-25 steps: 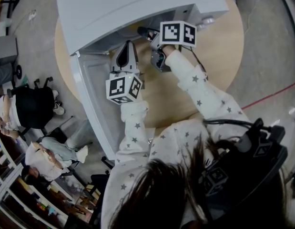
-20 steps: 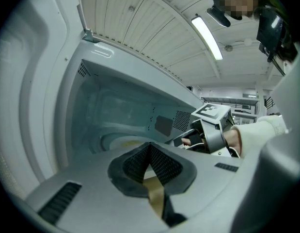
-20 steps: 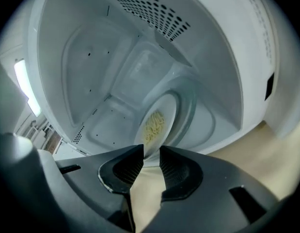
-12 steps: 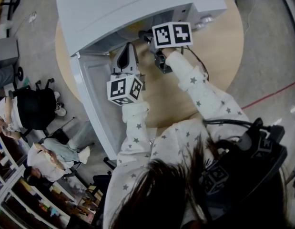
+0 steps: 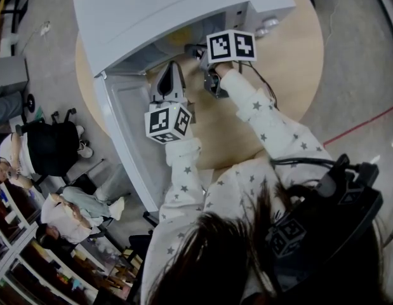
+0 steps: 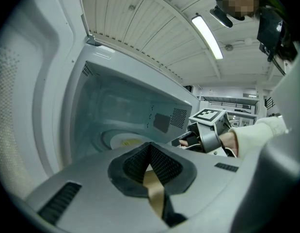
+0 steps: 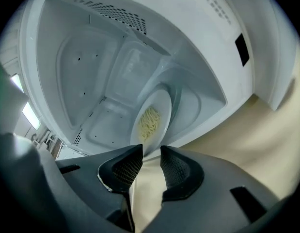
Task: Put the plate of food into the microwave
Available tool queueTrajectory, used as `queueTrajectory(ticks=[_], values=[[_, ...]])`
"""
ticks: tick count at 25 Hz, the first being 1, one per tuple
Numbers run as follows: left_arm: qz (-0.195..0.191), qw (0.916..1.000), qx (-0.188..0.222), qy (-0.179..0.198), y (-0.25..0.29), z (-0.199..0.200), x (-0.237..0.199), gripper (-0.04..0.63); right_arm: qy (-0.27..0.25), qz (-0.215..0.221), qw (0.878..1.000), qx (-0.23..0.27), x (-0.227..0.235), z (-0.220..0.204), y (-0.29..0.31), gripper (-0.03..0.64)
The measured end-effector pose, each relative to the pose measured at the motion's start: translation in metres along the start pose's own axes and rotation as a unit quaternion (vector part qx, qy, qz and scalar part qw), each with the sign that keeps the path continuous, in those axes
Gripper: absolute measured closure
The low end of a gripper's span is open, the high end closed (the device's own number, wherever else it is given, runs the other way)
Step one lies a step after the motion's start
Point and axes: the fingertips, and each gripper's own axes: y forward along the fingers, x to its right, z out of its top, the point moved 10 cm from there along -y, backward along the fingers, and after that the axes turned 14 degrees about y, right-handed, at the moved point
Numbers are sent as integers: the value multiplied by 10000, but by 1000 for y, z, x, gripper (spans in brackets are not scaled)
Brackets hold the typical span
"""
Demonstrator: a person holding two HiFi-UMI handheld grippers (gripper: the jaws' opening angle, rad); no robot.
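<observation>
The white microwave (image 5: 152,11) stands open on the round table, its door (image 5: 129,126) swung toward me. A white plate of yellow noodles (image 7: 152,120) rests on the turntable inside, and it also shows in the left gripper view (image 6: 123,141). My right gripper (image 7: 151,154) reaches into the cavity mouth (image 5: 193,46). Its jaws are opening, with the plate's near rim between the pads and a gap showing beside it. My left gripper (image 6: 150,147) is shut on nothing and hovers over the open door, in front of the cavity (image 5: 169,68).
The wooden table (image 5: 298,62) extends to the right of the microwave, whose knobs (image 5: 269,24) sit at its right end. A dark cable (image 5: 263,81) runs along the right sleeve. People sit at the far left (image 5: 50,145), beyond the table edge.
The right gripper's marker cube has shifted a little to the left, toward the microwave opening. The left gripper has hardly moved.
</observation>
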Motion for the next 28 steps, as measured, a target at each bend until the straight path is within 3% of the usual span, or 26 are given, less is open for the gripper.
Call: queueTrajectory(ticks=[12, 19, 28], values=[[71, 9999, 79, 72, -9, 4, 18, 594, 33, 418, 9986, -315, 9, -16, -26, 517], [114, 9997, 195, 107, -21, 9, 37, 594, 112, 1184, 9913, -558, -2, -30, -52, 518], [151, 9987, 457, 182, -43, 24, 62, 594, 41, 1838, 9811, -596, -24, -44, -97, 595]])
